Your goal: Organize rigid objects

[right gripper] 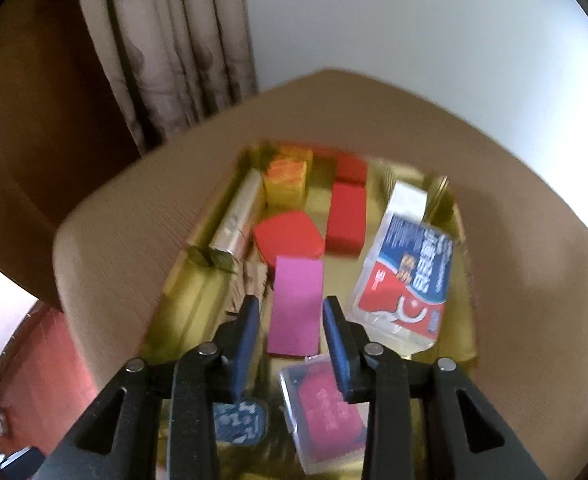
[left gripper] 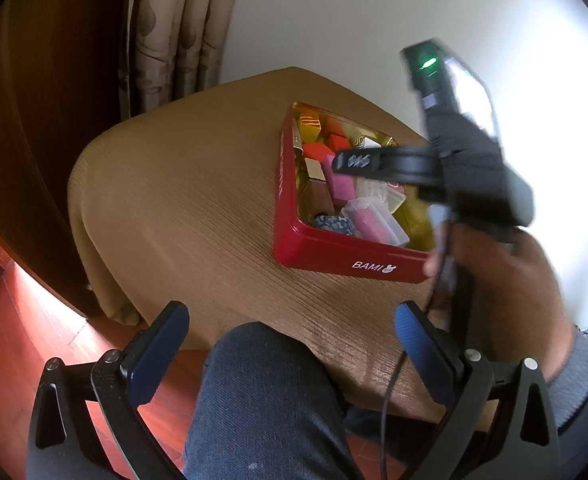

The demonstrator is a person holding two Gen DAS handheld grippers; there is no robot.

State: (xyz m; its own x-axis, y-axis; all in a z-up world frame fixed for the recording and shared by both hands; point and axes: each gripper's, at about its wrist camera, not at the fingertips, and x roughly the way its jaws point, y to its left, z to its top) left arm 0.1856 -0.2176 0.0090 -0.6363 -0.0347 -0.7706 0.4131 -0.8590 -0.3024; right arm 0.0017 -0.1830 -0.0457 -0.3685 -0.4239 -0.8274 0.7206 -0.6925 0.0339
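My right hand-held gripper [right gripper: 291,320] hangs half-spread astride the pink block [right gripper: 296,306], not visibly pinching it, inside the red tin [left gripper: 334,246] on the bench [left gripper: 173,200]. My left hand-held gripper [left gripper: 291,332] gapes wide, empty. Only its view shows the tin's BAMI lettering.

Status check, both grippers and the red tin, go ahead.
Left gripper open, empty, back from the red tin. Right gripper open over the tin, straddling the pink block, not closed. Clear case crowds below.
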